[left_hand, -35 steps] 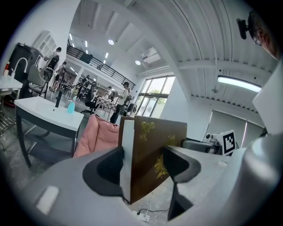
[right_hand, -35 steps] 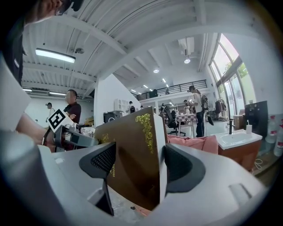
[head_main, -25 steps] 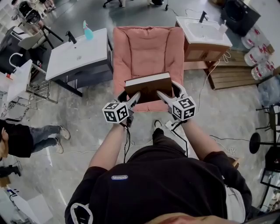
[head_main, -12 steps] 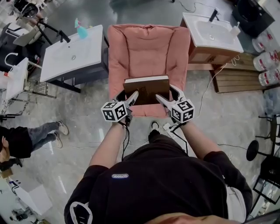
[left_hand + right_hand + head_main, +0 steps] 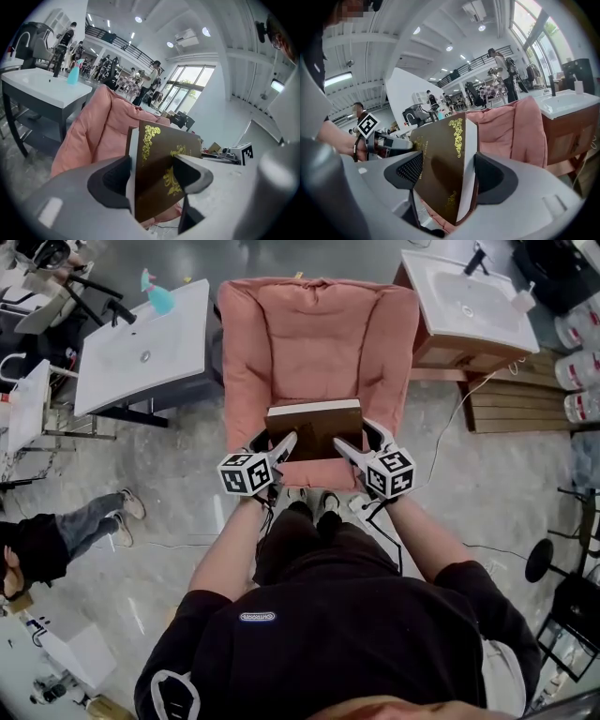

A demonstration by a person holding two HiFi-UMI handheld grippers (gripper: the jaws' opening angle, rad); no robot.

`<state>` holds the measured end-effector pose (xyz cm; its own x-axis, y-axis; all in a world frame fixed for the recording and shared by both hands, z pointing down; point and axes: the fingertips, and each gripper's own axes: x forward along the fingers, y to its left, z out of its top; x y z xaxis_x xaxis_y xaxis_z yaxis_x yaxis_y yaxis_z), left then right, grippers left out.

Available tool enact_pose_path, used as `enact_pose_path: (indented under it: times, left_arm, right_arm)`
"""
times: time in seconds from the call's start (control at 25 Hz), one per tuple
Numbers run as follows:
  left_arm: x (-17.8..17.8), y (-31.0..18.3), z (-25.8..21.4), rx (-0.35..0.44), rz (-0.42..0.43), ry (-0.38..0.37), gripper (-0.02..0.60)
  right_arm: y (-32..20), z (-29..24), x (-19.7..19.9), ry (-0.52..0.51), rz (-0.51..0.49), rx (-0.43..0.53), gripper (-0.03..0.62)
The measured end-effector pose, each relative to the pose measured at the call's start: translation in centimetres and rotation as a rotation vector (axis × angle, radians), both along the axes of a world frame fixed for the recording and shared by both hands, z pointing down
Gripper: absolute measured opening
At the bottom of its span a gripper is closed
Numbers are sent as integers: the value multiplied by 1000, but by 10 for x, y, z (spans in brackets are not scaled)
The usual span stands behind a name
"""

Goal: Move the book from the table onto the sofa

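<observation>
Now the brown book (image 5: 314, 427), pinched tight by the left gripper (image 5: 284, 446) and right gripper (image 5: 345, 448), is closer over the pink sofa (image 5: 319, 334), almost ready to set down.

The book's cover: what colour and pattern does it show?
The book is dark brown with gold scrollwork, clearest in the right gripper view.

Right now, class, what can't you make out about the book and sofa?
- Head view: whether the book touches the sofa seat; the book covers that.
- Left gripper view: the cover's gold print, partly behind the left gripper.
- Right gripper view: most of the sofa seat, behind the book.
</observation>
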<state>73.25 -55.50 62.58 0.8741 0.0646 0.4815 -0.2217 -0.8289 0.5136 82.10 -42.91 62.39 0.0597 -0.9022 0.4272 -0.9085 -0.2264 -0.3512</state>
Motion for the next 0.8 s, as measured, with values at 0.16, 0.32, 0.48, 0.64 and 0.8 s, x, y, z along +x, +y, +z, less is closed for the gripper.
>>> enact_pose_path:
  times: [0.16, 0.32, 0.48, 0.64, 0.8]
  left_arm:
    - [12, -10, 28, -36, 21, -31, 290]
    - [25, -20, 57, -70, 46, -63, 290]
    - [38, -34, 82, -92, 76, -81, 290]
    - [41, -45, 108, -106, 97, -109, 290]
    - [46, -48, 135, -120, 110, -134, 290]
  right_arm:
    - [-9, 28, 10, -18, 24, -28, 362]
    - [-17, 54, 22, -39, 51, -52, 357]
    - [-32, 77, 35, -41, 74, -66, 351]
    - [-44, 100, 39, -67, 88, -73, 363]
    - [-46, 128, 41, -88, 90, -93, 371]
